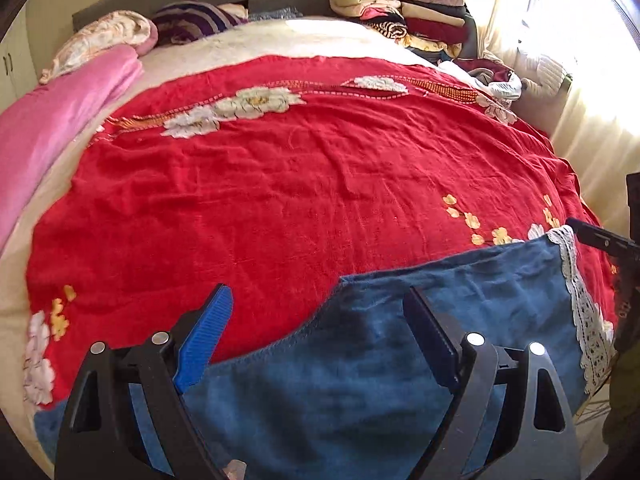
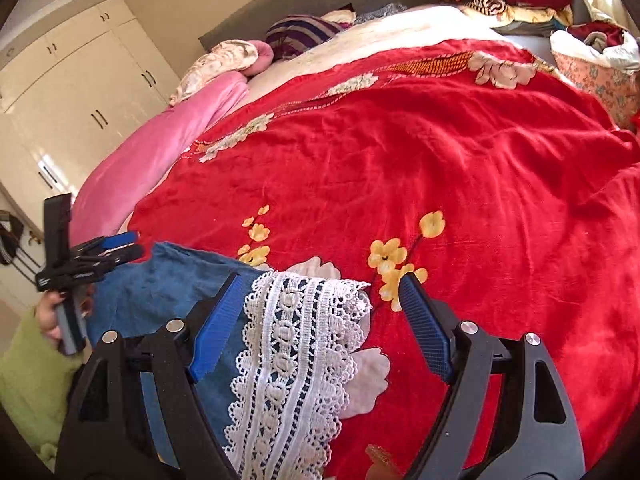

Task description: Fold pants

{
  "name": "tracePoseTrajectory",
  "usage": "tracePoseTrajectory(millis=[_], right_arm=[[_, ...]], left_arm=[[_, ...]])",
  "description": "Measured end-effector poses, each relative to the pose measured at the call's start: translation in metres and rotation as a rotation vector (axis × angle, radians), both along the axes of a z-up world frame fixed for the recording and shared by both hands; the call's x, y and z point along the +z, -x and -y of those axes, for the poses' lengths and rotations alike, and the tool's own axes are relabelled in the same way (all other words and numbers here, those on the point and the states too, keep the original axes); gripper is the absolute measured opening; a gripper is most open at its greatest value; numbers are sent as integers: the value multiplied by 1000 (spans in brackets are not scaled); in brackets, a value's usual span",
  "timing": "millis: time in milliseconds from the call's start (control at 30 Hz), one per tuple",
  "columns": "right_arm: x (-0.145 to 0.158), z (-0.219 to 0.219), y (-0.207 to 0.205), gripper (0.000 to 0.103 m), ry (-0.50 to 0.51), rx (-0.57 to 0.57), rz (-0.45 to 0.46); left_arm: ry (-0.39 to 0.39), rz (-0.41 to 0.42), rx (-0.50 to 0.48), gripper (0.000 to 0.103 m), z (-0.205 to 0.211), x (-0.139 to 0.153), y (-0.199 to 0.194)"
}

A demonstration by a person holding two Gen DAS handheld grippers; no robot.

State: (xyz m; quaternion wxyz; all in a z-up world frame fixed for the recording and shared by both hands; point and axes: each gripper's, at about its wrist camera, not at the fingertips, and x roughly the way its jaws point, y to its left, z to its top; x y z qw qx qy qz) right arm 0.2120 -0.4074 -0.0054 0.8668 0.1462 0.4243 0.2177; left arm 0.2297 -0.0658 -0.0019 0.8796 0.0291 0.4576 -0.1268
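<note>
Left wrist view shows my left gripper (image 1: 320, 320) spread wide and empty, hovering over the blue cotton pants (image 1: 360, 380), which lie flat at the near edge of the bed on the red floral bedspread (image 1: 300, 184). My right gripper (image 2: 320, 304) is also spread, holding nothing, with the white lace trim (image 2: 296, 340) of the pants' hem between its blue ribbed pads (image 2: 218, 332). Whether either gripper touches the cloth, I cannot tell. I judge the pants soft, light and limp, so they will sag and wrinkle when lifted. The firmer places to pinch look like the stitched edge for the left and the lace hem corner for the right.
</note>
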Motion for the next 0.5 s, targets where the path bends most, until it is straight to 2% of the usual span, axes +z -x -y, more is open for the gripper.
tracePoseTrajectory(millis=[100, 133, 167, 200, 233, 267, 333, 400, 467, 500], right_arm=[[-7, -3, -5, 72, 11, 9, -22], [-10, -5, -7, 71, 9, 23, -27], [-11, -7, -7, 66, 13, 29, -27], [-13, -9, -8, 63, 17, 40, -27], [-15, -13, -9, 58, 20, 58, -26], [-18, -17, -9, 57, 27, 74, -25], [-22, -23, -11, 53, 53, 88, -24], [-25, -27, -10, 42, 67, 105, -16], [-24, -31, -6, 21, 75, 142, -5], [-22, -34, -4, 20, 91, 163, 8]], left_arm=[[47, -38, -9, 86, 1, -15, -11], [54, -54, -15, 82, 2, -21, -13], [48, -67, -23, 75, 6, -25, -12], [33, -78, -32, 50, 10, -30, -12], [19, -86, -45, 35, 14, -33, -11], [20, -84, -53, 31, 18, -36, -10], [28, -84, -62, 16, 23, -37, -7], [20, -73, -54, 12, 25, -36, -4], [10, -49, -42, 8, 26, -31, 1], [4, -34, -36, 7, 26, -28, 3]])
